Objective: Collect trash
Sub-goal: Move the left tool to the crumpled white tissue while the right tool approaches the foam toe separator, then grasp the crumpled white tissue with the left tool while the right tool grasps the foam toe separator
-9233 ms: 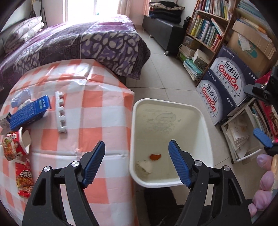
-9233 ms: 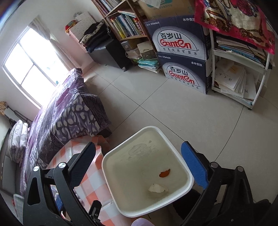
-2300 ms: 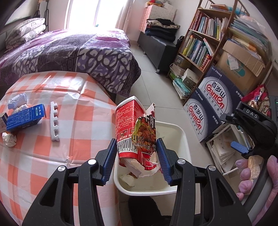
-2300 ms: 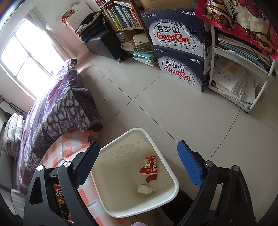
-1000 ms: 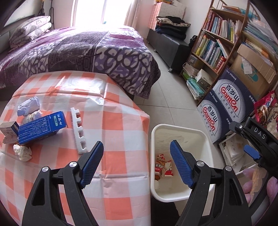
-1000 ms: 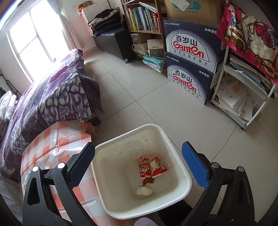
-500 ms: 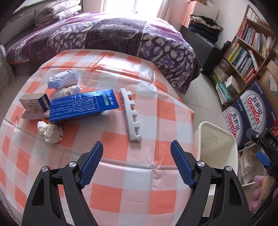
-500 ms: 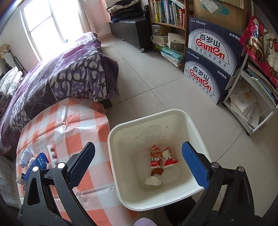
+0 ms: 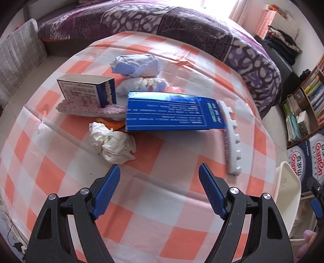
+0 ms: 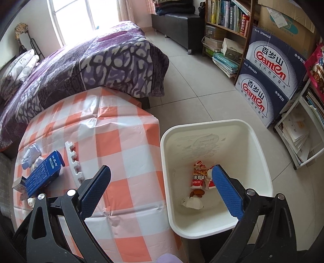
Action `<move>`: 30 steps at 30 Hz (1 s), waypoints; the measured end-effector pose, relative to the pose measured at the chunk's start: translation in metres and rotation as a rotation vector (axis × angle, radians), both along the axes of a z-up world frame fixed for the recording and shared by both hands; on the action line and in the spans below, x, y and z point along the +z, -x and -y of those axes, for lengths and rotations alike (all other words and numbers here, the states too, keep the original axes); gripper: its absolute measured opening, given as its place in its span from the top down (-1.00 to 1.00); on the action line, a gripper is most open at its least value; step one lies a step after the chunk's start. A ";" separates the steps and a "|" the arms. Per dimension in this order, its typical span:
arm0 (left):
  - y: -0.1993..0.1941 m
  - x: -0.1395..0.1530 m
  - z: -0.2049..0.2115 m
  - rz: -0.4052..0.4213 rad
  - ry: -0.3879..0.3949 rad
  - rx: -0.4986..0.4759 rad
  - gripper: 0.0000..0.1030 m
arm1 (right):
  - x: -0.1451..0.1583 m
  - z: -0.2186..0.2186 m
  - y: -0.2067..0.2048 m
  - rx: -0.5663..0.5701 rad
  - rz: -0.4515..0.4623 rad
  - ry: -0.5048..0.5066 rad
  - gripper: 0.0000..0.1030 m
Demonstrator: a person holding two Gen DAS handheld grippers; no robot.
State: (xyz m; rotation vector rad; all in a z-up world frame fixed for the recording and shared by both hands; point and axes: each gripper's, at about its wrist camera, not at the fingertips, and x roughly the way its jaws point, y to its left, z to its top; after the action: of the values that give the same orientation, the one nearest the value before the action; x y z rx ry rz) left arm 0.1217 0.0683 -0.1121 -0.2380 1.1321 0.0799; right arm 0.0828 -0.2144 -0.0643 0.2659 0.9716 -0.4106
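Note:
My left gripper (image 9: 159, 189) is open and empty above the checked table (image 9: 141, 212). Just beyond it lie a crumpled white tissue (image 9: 113, 143), a long blue box (image 9: 172, 111), a small blue and white box (image 9: 87, 90), a white foam strip (image 9: 230, 139), a pale blue crumpled paper (image 9: 135, 65) and another wad (image 9: 141, 84). My right gripper (image 10: 162, 188) is open and empty over the white bin (image 10: 261, 153), which holds red snack wrappers (image 10: 197, 176) and a tissue (image 10: 191, 202). The blue box (image 10: 43, 172) and foam strip (image 10: 74, 162) also show there.
A pink foam piece (image 9: 89, 108) and an orange scrap (image 9: 111, 123) lie under the boxes. A purple bed (image 10: 85, 64) stands behind the table. Water cartons (image 10: 271, 76), a bookshelf (image 10: 224, 18) and a paper rack (image 10: 299, 131) stand beyond the bin.
My left gripper let the red cup wrapper fall into the bin, opened, and swung left and closer over the table's trash. The right gripper stayed open and turned toward the table.

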 end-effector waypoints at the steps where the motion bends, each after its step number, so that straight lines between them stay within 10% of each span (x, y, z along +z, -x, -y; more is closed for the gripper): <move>1: -0.003 -0.004 -0.007 -0.010 0.001 0.017 -0.51 | -0.001 -0.006 -0.003 0.014 -0.004 0.014 -0.86; 11: -0.021 -0.034 -0.053 -0.068 0.067 0.115 -0.51 | -0.021 -0.068 -0.043 0.220 -0.057 0.200 -0.86; 19: -0.025 -0.031 -0.055 -0.043 0.005 0.085 0.07 | -0.051 -0.109 -0.066 0.390 -0.110 0.172 -0.86; 30: -0.011 -0.016 -0.071 -0.014 0.041 0.109 0.10 | -0.077 -0.131 -0.096 0.455 -0.124 0.157 -0.61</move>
State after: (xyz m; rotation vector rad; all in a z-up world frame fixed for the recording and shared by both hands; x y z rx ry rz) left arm 0.1330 0.1392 -0.1279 -0.3365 1.1356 0.1549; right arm 0.1786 -0.0836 -0.1410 -0.1262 1.0800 -0.0845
